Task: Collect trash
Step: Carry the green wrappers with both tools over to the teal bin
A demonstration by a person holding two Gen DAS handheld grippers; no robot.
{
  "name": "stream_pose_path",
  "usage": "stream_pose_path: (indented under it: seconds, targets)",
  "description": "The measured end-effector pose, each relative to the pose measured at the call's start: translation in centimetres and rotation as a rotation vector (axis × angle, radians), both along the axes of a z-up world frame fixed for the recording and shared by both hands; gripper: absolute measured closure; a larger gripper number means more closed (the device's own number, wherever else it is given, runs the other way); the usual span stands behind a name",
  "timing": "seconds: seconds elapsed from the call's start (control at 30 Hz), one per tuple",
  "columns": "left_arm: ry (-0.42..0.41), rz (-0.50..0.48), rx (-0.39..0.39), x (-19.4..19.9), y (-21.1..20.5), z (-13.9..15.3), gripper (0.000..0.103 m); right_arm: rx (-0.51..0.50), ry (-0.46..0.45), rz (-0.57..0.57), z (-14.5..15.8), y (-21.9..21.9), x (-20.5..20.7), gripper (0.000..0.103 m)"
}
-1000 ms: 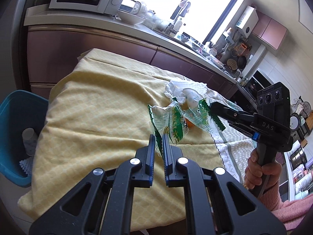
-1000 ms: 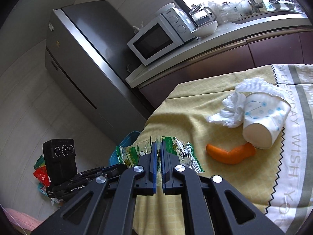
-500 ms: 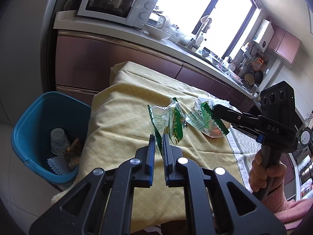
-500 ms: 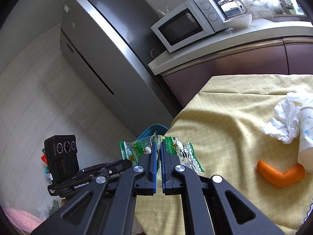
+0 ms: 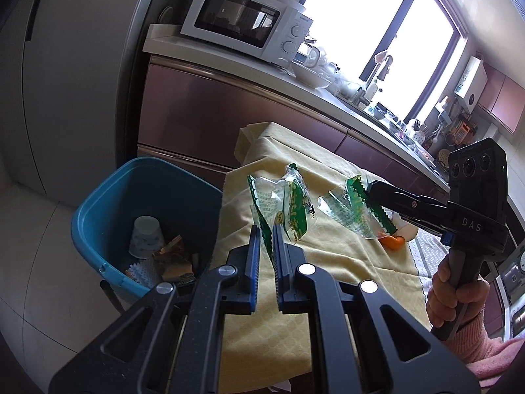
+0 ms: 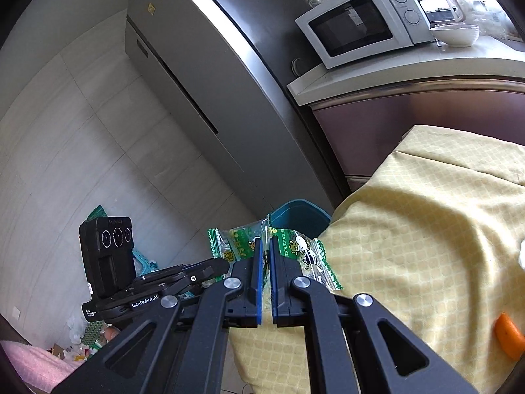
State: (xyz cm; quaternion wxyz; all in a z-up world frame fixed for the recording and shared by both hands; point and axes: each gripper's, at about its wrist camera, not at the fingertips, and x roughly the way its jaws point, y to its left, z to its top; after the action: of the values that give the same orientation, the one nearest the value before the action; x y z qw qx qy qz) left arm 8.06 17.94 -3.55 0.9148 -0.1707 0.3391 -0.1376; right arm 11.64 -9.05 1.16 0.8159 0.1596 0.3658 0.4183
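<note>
My left gripper (image 5: 265, 229) is shut on a crumpled green-and-clear snack wrapper (image 5: 285, 203), held in the air over the table's left edge. Just left of it and lower stands the blue bin (image 5: 108, 203), with a paper cup and scraps inside. My right gripper (image 6: 265, 243) is shut on a second green wrapper (image 6: 302, 252). In the left wrist view the right gripper (image 5: 367, 190) holds its wrapper (image 5: 354, 213) above the yellow cloth. The bin's rim (image 6: 298, 211) shows just beyond both wrappers in the right wrist view.
The table carries a yellow cloth (image 5: 328, 256) with an orange peel (image 5: 392, 241) on it. Behind are a counter with a microwave (image 5: 242, 21) and a tall grey fridge (image 6: 210, 75). A hand in a pink sleeve (image 5: 456, 295) grips the right tool.
Both grippers have swung left with their wrappers toward the table's left edge. The blue bin has come fully into view, and the cup and tissue have left the right wrist view.
</note>
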Motion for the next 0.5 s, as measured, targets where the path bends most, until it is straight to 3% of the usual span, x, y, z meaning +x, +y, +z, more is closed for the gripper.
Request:
stream_pose_path:
  seconds: [0.5]
  targets:
    - [0.004,0.08,0.031,-0.6,2.6,0.0,0.095,-0.029,0.012,0.072,-0.7,4.3,2.0,0.1]
